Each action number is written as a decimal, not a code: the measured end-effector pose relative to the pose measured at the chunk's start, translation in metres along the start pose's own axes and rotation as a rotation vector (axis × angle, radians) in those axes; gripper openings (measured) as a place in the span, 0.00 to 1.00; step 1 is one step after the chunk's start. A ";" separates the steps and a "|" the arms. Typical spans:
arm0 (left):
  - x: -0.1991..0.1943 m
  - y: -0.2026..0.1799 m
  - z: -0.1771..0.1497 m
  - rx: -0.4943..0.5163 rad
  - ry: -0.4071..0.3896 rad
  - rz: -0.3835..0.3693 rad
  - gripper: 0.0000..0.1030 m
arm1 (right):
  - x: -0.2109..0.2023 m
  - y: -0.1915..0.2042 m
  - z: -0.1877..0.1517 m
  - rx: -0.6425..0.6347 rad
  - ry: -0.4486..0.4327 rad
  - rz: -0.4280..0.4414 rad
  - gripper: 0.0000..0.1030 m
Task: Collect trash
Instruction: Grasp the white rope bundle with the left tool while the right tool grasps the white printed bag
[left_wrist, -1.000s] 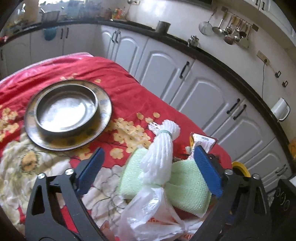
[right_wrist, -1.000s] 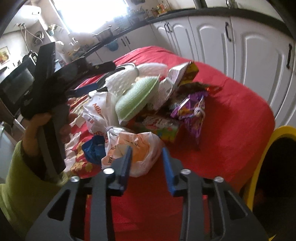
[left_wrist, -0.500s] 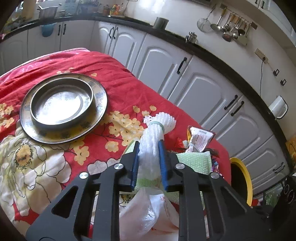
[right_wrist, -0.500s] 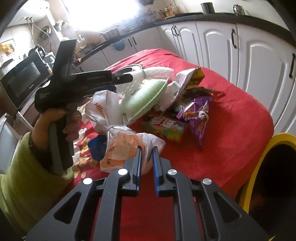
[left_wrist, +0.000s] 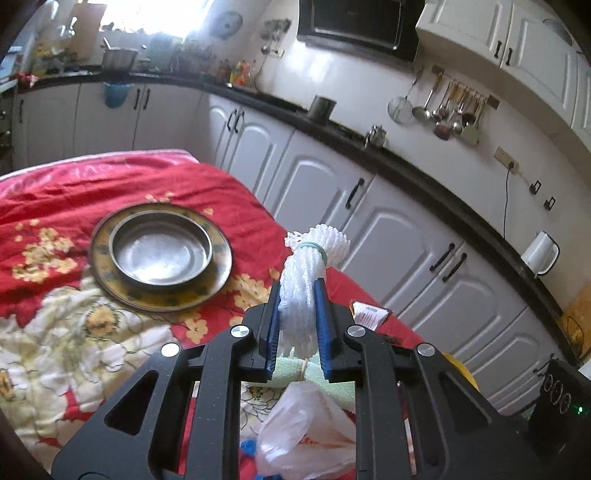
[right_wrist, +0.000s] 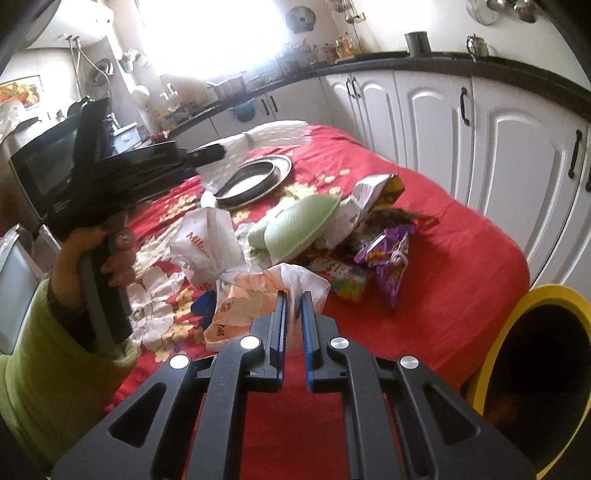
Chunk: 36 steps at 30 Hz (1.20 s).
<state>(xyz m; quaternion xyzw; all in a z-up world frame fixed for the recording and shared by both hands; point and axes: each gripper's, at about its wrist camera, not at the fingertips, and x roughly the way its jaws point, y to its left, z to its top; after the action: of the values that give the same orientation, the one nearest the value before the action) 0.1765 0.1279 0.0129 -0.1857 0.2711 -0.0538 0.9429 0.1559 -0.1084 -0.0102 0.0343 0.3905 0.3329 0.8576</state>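
My left gripper is shut on a white foam net sleeve tied with a green band and holds it lifted above the red tablecloth. From the right wrist view the left gripper is raised at the left with the sleeve blurred beyond it. My right gripper is shut on the edge of an orange-and-white plastic bag on the table. Behind it lie a green mesh pad, a white printed bag and snack wrappers.
A yellow-rimmed bin stands at the table's right edge. A metal bowl on a brass plate sits on the far side of the table. White cabinets run behind. A plastic bag lies under my left gripper.
My left gripper closed on the foam net sleeve and lifted it up off the pile. My right gripper closed on the orange-and-white bag.
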 end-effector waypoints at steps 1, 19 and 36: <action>-0.006 0.000 0.000 -0.001 -0.013 0.002 0.11 | -0.003 0.000 0.001 -0.002 -0.012 -0.004 0.07; -0.063 -0.001 -0.017 -0.019 -0.086 0.019 0.11 | -0.048 -0.006 0.014 -0.006 -0.139 -0.056 0.06; -0.068 -0.033 -0.026 0.035 -0.073 -0.045 0.11 | -0.099 -0.035 0.021 0.065 -0.261 -0.126 0.06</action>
<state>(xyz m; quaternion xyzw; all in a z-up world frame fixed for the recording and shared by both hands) 0.1055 0.1029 0.0385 -0.1769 0.2311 -0.0727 0.9539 0.1429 -0.1907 0.0571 0.0806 0.2878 0.2585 0.9186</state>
